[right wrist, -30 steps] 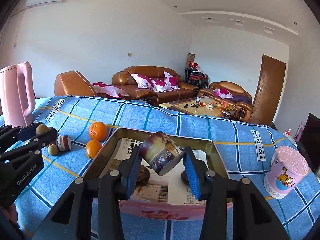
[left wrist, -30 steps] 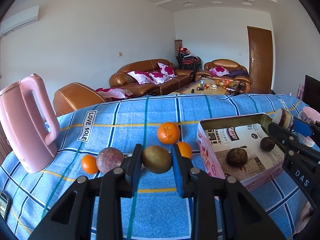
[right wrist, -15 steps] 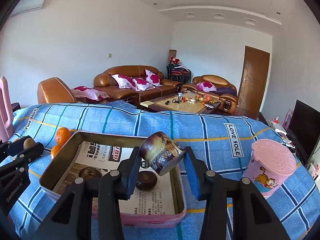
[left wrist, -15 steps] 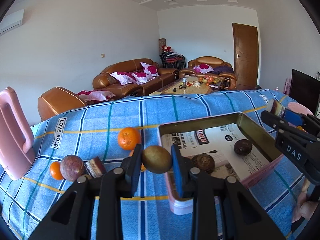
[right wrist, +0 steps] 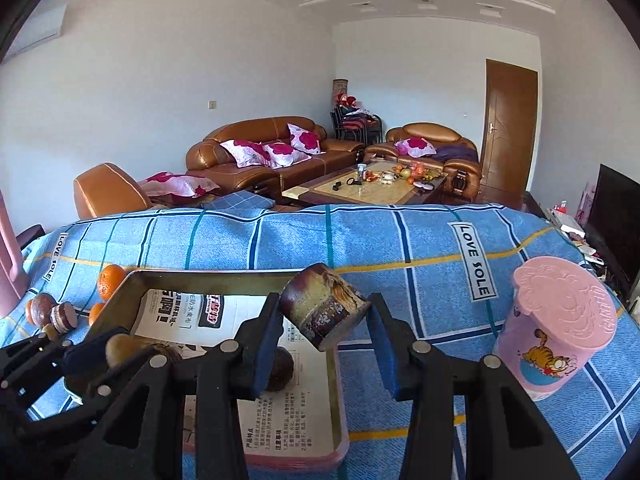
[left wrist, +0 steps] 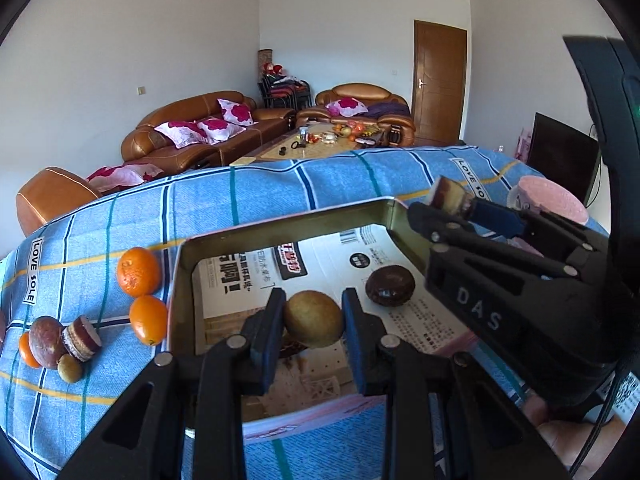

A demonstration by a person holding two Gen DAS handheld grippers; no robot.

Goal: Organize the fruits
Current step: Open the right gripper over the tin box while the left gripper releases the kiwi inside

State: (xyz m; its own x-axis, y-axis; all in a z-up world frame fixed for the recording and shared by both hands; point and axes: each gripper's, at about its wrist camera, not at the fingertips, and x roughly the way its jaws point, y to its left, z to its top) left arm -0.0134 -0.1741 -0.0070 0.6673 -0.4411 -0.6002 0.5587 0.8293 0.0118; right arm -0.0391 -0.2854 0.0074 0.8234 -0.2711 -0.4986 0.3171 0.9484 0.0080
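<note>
Blue plaid cloth (left wrist: pixel 280 196), coarse-woven with teal, navy and yellow stripes and "LOVE SOLE" labels, covers the table, with brown leather sofas (right wrist: pixel 264 152) behind.

On the cloth sits a shallow rectangular metal tin (left wrist: pixel 280 232) with a dull gold inner wall and pink outer side, lined with printed paper. The left gripper (left wrist: pixel 314 326) hangs above the tin's near half, its blue-padded jaws closed on a round, matte yellow-green fruit (left wrist: pixel 314 318). A dark, wrinkled round fruit (left wrist: pixel 390 285) lies on the paper just beyond, and another dark one is mostly hidden under the held fruit.

The right gripper (right wrist: pixel 324 320) hangs over the tin's right rim, its jaws clamped on a half-cut fruit (right wrist: pixel 322 306) with a glossy purple-brown rind and a mottled cut face, tilted.

Left of the tin, two smooth oranges (left wrist: pixel 140 272) rest on the cloth close to its wall. Further left sits a cluster: a reddish-brown round fruit (left wrist: pixel 46 340), a cut half (left wrist: pixel 82 338) showing pale rings, a small greenish fruit (left wrist: pixel 70 368) and a small orange one.

At the right stands a pink plastic cup (right wrist: pixel 560 324) with a cartoon cat and embossed lid.
</note>
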